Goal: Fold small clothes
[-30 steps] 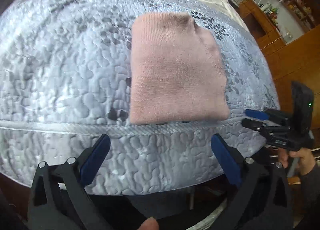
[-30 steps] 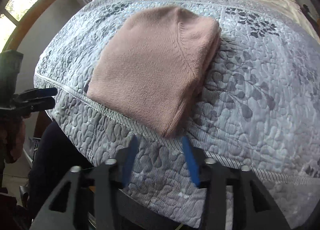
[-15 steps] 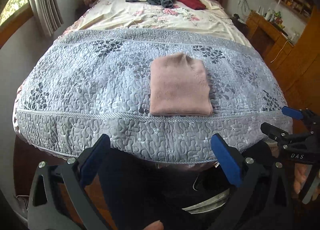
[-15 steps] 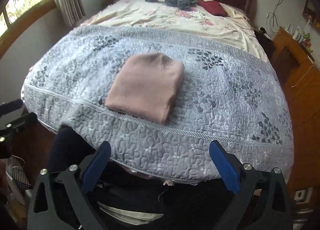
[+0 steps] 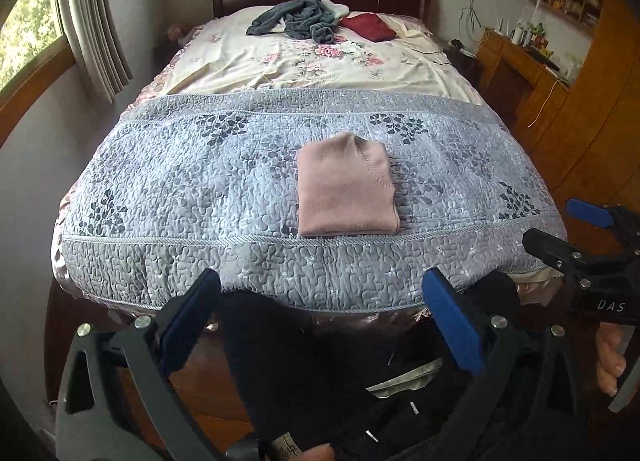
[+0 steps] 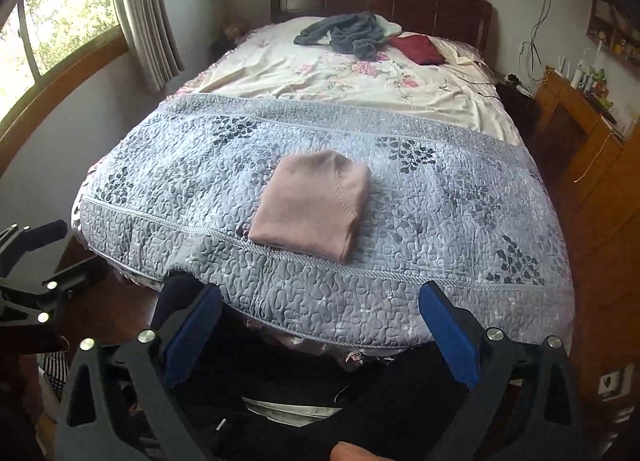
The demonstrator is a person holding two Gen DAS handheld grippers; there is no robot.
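Note:
A pink knit garment (image 5: 346, 191) (image 6: 310, 203) lies folded into a neat rectangle on the grey quilted bedspread (image 5: 180, 189) (image 6: 460, 213), near the foot edge of the bed. My left gripper (image 5: 328, 321) is open and held back off the bed, below the foot edge, with nothing between its blue pads. My right gripper (image 6: 320, 325) is open too, equally far back and empty. In the left wrist view the right gripper (image 5: 560, 229) shows at the right edge, with a hand on it. At the left edge of the right wrist view is the left gripper (image 6: 38, 257).
A grey garment (image 5: 298, 21) (image 6: 348, 35) lies crumpled and a dark red one (image 5: 368, 27) (image 6: 418, 49) lies near the headboard on the floral sheet. A wooden desk (image 5: 516, 65) and wardrobe stand to the right, windows with curtains (image 6: 140, 13) to the left. The person's dark-clothed legs are below.
Both grippers have pulled back and up from the folded pink garment, so the whole bed now shows. The right gripper opened wide. The garment stayed in place.

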